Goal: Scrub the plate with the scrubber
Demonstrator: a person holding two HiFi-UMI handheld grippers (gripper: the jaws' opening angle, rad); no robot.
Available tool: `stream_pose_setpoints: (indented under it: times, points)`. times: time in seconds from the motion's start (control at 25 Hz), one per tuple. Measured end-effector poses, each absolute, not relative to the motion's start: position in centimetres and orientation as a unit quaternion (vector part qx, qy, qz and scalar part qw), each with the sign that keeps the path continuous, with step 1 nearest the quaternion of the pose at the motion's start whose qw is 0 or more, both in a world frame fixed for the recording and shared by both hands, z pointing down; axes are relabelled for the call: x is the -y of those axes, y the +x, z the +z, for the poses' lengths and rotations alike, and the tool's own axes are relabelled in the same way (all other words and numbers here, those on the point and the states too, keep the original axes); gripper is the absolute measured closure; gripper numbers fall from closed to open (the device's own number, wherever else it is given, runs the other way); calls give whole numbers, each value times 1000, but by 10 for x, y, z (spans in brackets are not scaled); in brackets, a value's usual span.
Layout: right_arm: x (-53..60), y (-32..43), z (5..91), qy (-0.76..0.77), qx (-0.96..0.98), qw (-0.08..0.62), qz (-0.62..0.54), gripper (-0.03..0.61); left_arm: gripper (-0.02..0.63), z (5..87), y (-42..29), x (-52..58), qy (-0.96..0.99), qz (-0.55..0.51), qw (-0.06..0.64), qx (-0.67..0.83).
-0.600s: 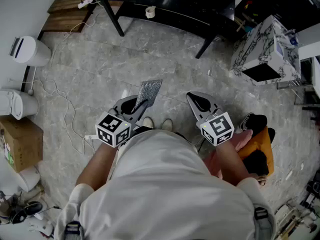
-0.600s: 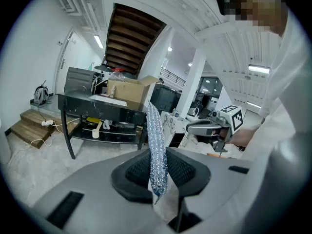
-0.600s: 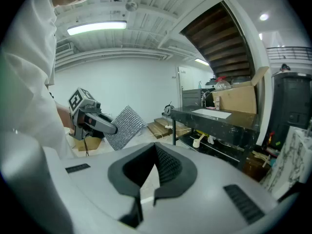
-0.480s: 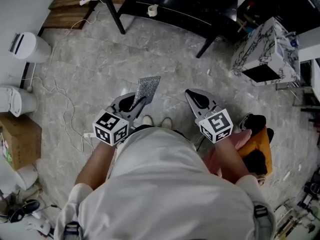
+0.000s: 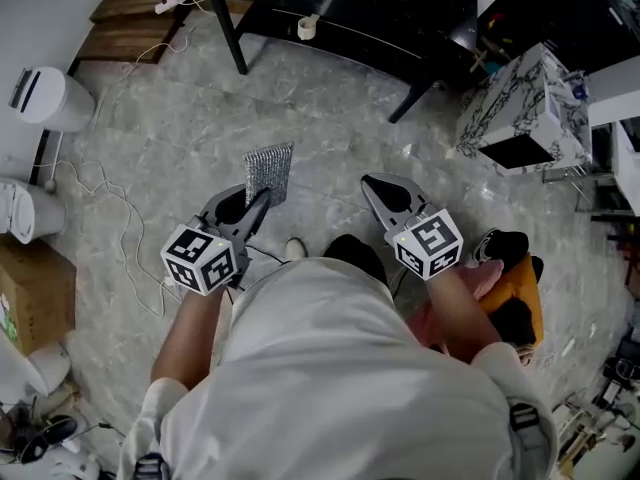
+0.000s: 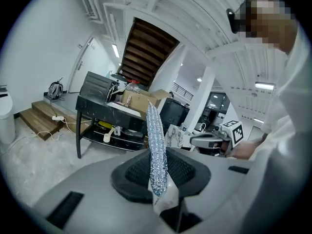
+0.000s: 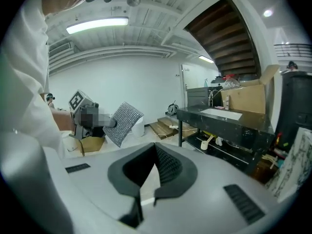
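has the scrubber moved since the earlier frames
Yes. The scrubber, held in the left gripper, has shifted slightly left, and now sits closer to the line of the black table leg above it.

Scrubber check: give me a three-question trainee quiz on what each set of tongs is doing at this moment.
1. True or false: the left tongs are shut on the scrubber.
2. Multiple choice: what do the right tongs hold? A) a plate B) a cloth C) nothing
3. Short answer: in the left gripper view, does the scrubber show its broad face or its thin edge?

Key: 1 true; 2 C, the jaws are together with nothing between them; 3 its thin edge, while the right gripper view shows its broad mesh face.
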State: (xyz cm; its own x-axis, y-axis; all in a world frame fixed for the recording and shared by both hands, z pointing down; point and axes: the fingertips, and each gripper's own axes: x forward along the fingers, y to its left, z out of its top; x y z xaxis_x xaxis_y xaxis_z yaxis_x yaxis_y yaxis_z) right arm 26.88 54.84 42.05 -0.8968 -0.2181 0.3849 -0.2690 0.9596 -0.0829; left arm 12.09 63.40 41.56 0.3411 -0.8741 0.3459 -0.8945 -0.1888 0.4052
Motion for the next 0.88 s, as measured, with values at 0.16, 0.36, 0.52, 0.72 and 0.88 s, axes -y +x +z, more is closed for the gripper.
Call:
stream_pose_setpoints:
  times: [0.16,0.36,0.52,0.72,0.88]
  points:
    - [-535,253,427,147,969,184,76,515,538,421,89,-625,770,21,269,578]
    - [-485,250,430,177,961,186,102,492,538,424,66,-588,767,24,267,583]
    - [-411,243,433,193,957,181,120,492,538,424,47,-527,767,26,265,584]
    - [-310,215,426,196,956,158,149,492,538,407,27,-440,768,44,254,586]
    - [-233,190,416,184,960,150,147,492,538,391,13,-368,769,60,242,588]
